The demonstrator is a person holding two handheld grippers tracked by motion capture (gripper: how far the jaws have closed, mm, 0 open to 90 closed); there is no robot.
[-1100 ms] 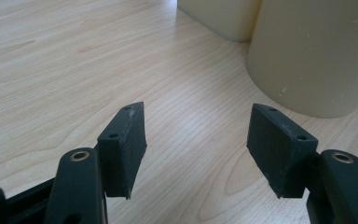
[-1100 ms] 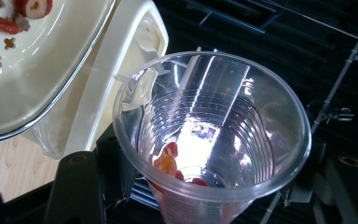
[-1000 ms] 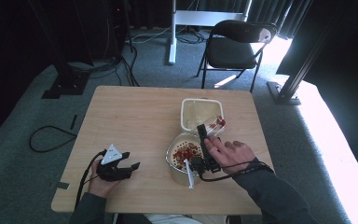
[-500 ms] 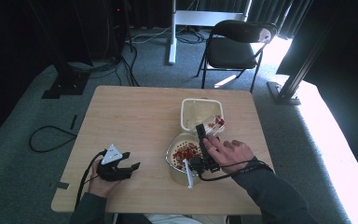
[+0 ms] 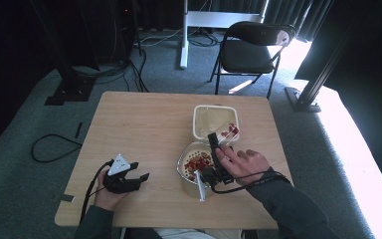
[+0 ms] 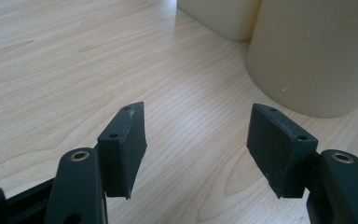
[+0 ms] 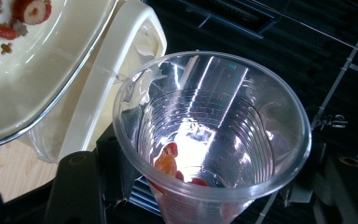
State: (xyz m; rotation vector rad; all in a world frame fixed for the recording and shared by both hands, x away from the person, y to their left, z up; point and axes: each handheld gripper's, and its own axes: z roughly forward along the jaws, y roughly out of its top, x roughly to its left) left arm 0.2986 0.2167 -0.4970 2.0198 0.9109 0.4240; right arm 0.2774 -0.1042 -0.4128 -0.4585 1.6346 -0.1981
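Clear plastic cup (image 7: pixel 212 140) clamped in right gripper (image 5: pixel 214 159), held w/ its mouth toward the gripper's camera, just beside the bowl (image 7: pixel 32 70); a few red/orange bits at its bottom. Round bowl (image 5: pixel 191 162) on table (image 5: pixel 144 124) holds red pieces, seen in high view. Cream square tub (image 5: pixel 214 119) just behind bowl, touching it; a few red bits at its right corner. Left gripper (image 5: pixel 124 177) rests near table's front-left edge, jaws apart, nothing btwn them; bowl's side wall ahead of it in left gripper view. Vs 1 s ago: right hand (image 5: pixel 246 164) and cup have barely shifted; left gripper unmoved.
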